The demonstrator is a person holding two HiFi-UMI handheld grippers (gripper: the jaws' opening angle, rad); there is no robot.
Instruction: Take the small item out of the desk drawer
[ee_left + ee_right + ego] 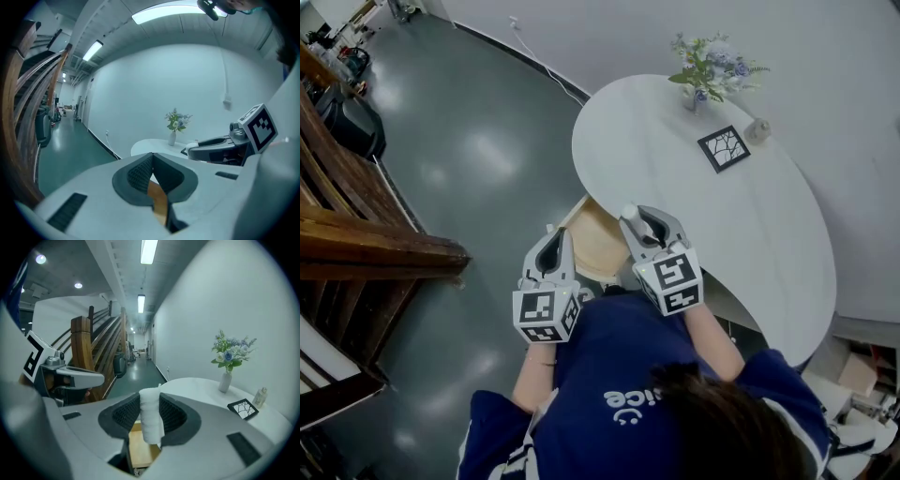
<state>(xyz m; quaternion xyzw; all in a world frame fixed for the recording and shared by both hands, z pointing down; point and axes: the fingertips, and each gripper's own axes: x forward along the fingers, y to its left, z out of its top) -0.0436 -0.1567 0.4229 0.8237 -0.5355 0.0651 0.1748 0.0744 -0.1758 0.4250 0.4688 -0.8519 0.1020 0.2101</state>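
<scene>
Head view. Count: two grippers, one round white table (769, 253), one drawer (602, 246), one vase of flowers (705, 73), one black-framed square (724, 148), one small bottle (757, 129). The drawer is pulled out from under the table's near edge and shows its pale wood floor. The left gripper (553, 244) and right gripper (636, 221) are side by side above the drawer, close to the person's chest. One white roll (629, 215) shows at the right gripper's tip. Vase, square and bottle stand together at the table's far side. A wooden staircase (366, 244) stands at left.

Left gripper view. The jaws are pressed together, pad against pad, with nothing between them. A strip of the drawer's wood shows below the gap. The right gripper is just beside it at right, and the vase stands on the table beyond.

Right gripper view. The jaws pinch the white roll, which stands upright between the pads with its top above them, lifted clear over the drawer's wood below. The vase holds one bunch of blue and white flowers. The square and bottle stand near it.
</scene>
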